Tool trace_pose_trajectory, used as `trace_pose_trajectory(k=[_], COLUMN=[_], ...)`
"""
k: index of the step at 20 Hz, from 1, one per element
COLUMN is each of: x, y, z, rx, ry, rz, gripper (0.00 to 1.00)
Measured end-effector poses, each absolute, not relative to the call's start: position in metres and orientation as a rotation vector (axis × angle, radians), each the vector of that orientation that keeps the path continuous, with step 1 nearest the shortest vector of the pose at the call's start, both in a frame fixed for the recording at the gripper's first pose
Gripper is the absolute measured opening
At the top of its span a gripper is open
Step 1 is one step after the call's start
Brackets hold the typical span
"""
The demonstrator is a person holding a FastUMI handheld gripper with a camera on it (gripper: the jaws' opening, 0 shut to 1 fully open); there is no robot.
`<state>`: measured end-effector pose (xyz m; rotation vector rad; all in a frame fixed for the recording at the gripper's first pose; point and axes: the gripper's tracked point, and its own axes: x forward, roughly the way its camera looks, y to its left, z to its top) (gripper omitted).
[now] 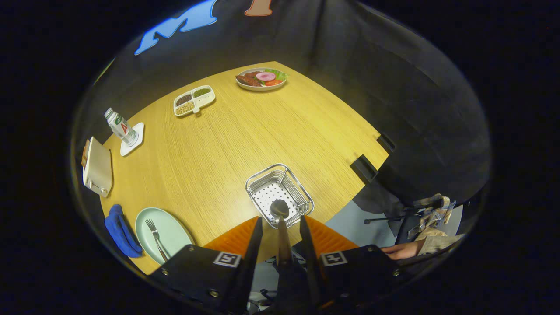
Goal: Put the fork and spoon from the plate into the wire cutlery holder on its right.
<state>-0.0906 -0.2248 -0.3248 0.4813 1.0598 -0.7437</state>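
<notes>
Overhead, fingers [280,227] apart around spoon [280,210] above wire cutlery holder [262,177]; bottle [119,126] label unreadable.

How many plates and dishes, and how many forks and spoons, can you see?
Plates and dishes: 3: green plate, snack tray, food plate
Forks: 1: fork on the green plate
Spoons: 1: spoon held between the tongs, over the wire holder
Total: 5

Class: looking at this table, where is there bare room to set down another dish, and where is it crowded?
Widest bare patch: the table middle, between snack tray, food plate and wire holder. Crowded: the edge with bottle, pouch, blue cloth, fork plate. The gripper holds the spoon over the holder.
</notes>
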Motion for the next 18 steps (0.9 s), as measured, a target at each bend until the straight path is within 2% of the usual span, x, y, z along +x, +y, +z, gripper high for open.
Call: trace_pose_trajectory(k=[2, 18], x=[-0.086, -0.044], y=[-0.228, -0.189], z=[-0.32, -0.297], rx=[0.474, 0.334], ry=[1.036, 0.956], rz=[-0.743, -0.596], gripper=[0.66, 0.67])
